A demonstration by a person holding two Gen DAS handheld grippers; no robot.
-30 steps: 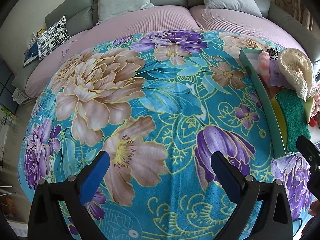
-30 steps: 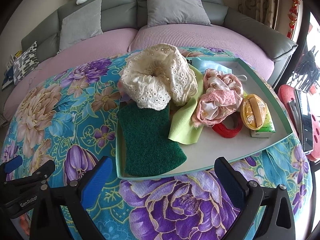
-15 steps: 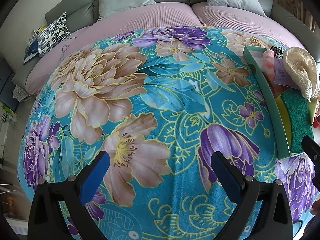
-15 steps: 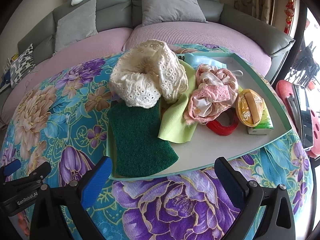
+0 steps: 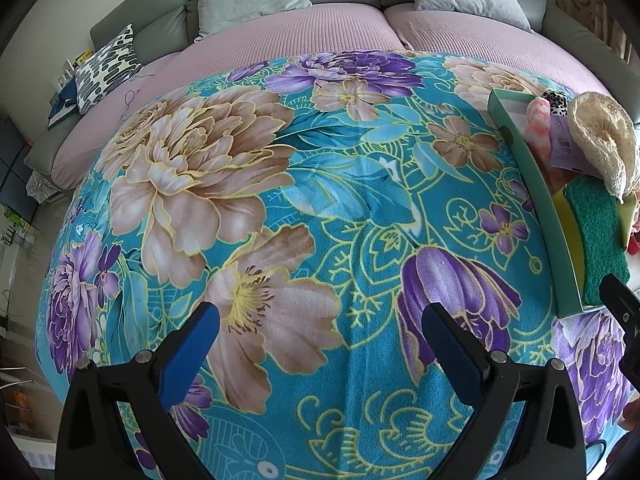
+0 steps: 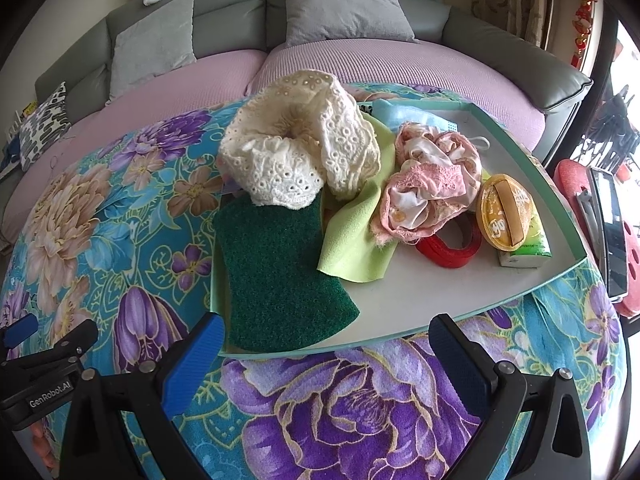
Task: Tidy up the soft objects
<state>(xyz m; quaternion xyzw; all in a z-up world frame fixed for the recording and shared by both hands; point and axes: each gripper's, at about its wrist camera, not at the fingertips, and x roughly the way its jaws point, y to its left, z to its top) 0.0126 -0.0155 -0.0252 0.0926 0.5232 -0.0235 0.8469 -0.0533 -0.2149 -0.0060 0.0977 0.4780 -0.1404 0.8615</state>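
A mint-green tray [image 6: 472, 300] on the floral blanket holds a dark green scouring pad [image 6: 276, 272], a cream lace scrunchie [image 6: 304, 140], a lime cloth [image 6: 356, 236], a pink scrunchie [image 6: 432, 184], a red band [image 6: 452, 252], an orange puff [image 6: 506, 212] and a tissue pack [image 6: 528, 254]. My right gripper [image 6: 324, 354] stands open just short of the tray's near edge, nothing between its fingers. My left gripper [image 5: 316, 344] is open over bare blanket, with the tray [image 5: 536, 200] at its far right. The same pad [image 5: 596, 236] and lace scrunchie [image 5: 604, 140] show there.
The floral blanket [image 5: 320, 184] covers a round surface in front of a grey sofa with a pink cover [image 6: 360, 56] and cushions [image 6: 340, 12]. A red stool with a phone [image 6: 608, 232] stands at the right. A patterned cushion [image 5: 106, 68] lies far left.
Both grippers have crept slightly forward; the tray sits a little closer in the right wrist view. Both stay open and empty, and nothing in the tray has moved.
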